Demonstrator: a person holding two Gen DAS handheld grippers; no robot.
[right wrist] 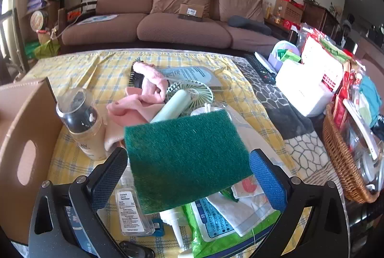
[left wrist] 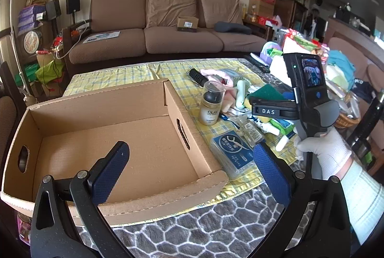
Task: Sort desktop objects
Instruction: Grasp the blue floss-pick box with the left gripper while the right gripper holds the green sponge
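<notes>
Desktop objects lie in a heap just right of the cardboard box [left wrist: 115,138], which sits on the yellow checked cloth [left wrist: 108,78] with nothing visible inside it. Judging from that bare interior, the sorting has hardly begun, and nearly the whole pile is left to move.

Beside the box's right wall stands an Olay pump bottle [left wrist: 211,104]. Beyond the bottle, farther from the box, lie a black hairbrush [left wrist: 198,77], a pink cloth [right wrist: 141,99] and a pale green handheld fan [right wrist: 184,97]. Nearer the camera than the bottle, a blue dental floss pick case [left wrist: 230,152] sits close to the box's front corner, with a clear hand sanitizer bottle [right wrist: 130,212], a green wet wipe pack [right wrist: 208,231] and a white tube among the clutter just past it.

The right gripper [right wrist: 188,174] has a green scouring sponge [right wrist: 187,159] between its blue pads, which meet the sponge's two side edges; the sponge sits above the pile, so it looks gripped across its width, and from the left wrist view its yellow underside shows. It seems the first item bound for the box, and is not yet over it.

The left gripper [left wrist: 189,169] hovers over the box's front right corner, its jaws spread wide and holding nothing.
</notes>
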